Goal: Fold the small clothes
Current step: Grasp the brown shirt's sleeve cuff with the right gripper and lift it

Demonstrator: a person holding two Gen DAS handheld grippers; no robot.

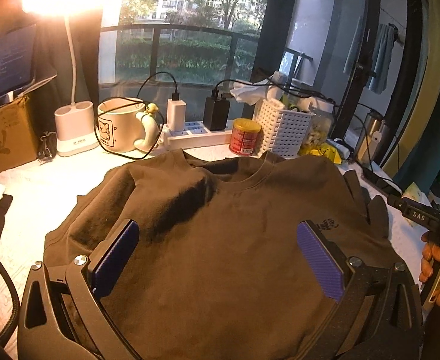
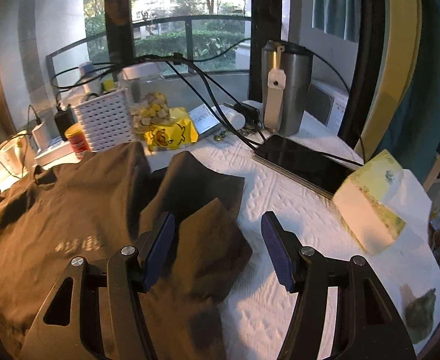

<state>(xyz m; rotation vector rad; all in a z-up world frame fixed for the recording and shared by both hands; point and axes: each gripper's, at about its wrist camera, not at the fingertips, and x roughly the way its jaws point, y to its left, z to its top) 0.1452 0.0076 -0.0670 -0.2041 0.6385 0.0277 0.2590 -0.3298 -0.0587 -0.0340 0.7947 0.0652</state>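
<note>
A brown T-shirt (image 1: 220, 240) lies spread on the white table cover, collar toward the window. My left gripper (image 1: 218, 228) hovers open over the shirt's chest, its blue pads (image 1: 117, 258) wide apart with only flat cloth below them. In the right wrist view the shirt (image 2: 69, 225) fills the left side, and its right sleeve (image 2: 207, 204) is bunched and partly folded over. My right gripper (image 2: 218, 228) stands open above that sleeve's edge, one finger over cloth, the other over bare table cover. A hand (image 1: 439, 273) holding the right gripper shows at the left wrist view's right edge.
Behind the shirt stand a lamp base (image 1: 74, 129), a mug (image 1: 120, 126), a power strip (image 1: 195, 136), a red can (image 1: 245, 136) and a white basket (image 1: 283, 129). To the right lie a phone (image 2: 304, 162), a steel tumbler (image 2: 286, 90) and a tissue box (image 2: 376, 201).
</note>
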